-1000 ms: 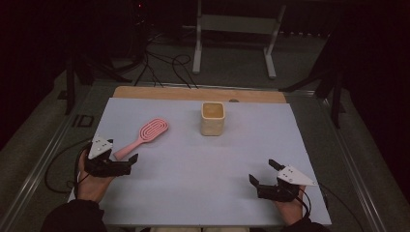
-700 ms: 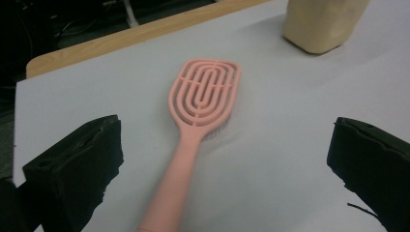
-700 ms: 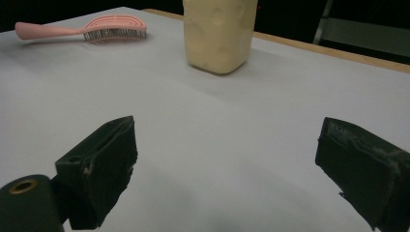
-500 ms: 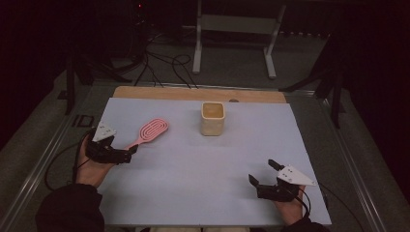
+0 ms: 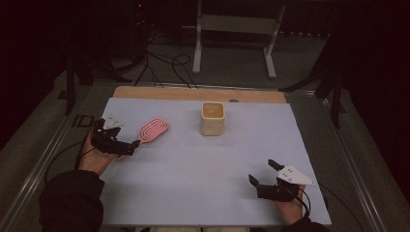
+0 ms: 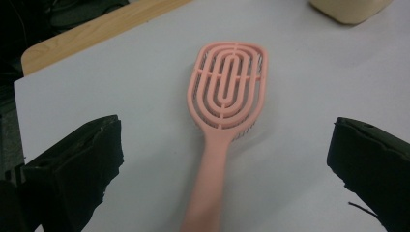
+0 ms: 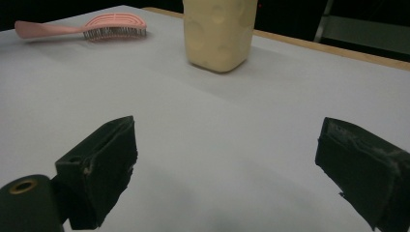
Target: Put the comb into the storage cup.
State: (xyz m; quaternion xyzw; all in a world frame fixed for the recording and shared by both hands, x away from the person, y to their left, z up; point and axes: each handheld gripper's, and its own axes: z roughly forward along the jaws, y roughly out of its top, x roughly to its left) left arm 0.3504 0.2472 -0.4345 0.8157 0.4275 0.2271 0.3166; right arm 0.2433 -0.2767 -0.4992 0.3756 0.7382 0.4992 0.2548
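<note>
I'm looking down on the table [image 5: 193, 193], a wide pale sheet with a strip of bare wood along its far edge. Beyond it, on the floor, a white stand [image 5: 234, 34] and a tangle of cables [image 5: 159, 63] sit in the gloom.

Next in size, the cream cup [image 5: 212, 119] stands upright toward the far middle of the sheet; from the right gripper view it rises straight ahead, well beyond the jaws.

Then the pink hairbrush [image 5: 150, 131], lying flat left of the cup and apart from it, bristles down, its handle pointing back toward my left hand [image 5: 94, 157].

Now the left gripper [image 5: 129, 148]: it's right at the end of that handle. In its own view the jaws gape wide, one each side of the handle [image 6: 208, 188], neither one touching it. Nothing gripped.

Over on the near right edge, the right gripper [image 5: 263, 171] sits low over the bare sheet, jaws spread wide too, nothing between them, well away from cup and brush.
</note>
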